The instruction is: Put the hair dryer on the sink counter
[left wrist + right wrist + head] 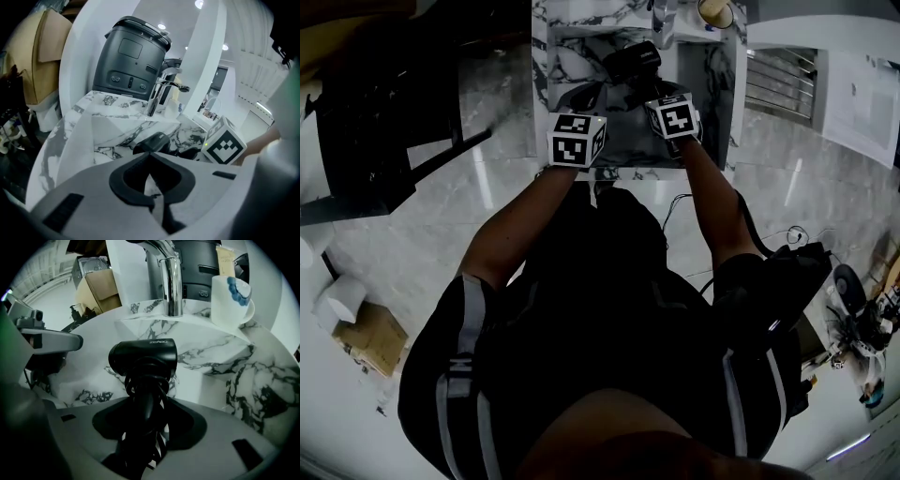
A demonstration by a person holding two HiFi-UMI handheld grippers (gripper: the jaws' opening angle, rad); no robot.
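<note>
The right gripper [143, 413], at the lower middle of its own view, is clamped on the handle of the black hair dryer [143, 357], with the cord wound in loops round that handle between the jaws. The dryer's barrel lies crosswise at the middle of the frame, over the pale floor of the marble basin [201, 355] and in front of the chrome tap [171, 282]. Whether it touches the basin cannot be told. The veined counter [265, 390] runs down the right of that frame. At the upper right, on the ledge beside the tap, stands a white cup [232, 298] with a blue pattern. Its inside is hidden here; in the head view its mouth at the top edge looks tan, and what it holds cannot be made out. A yellowish carton [225, 258] stands just behind it. The left gripper [151, 157] has its jaws together with nothing between them, at the lower middle of its view, near the dryer and low over the basin's left part. Behind the tap, at that frame's upper middle, rises a dark grey machine [129, 56] with its lid shut. A cardboard box [370, 342] sits on the floor at the head view's lower left.
</note>
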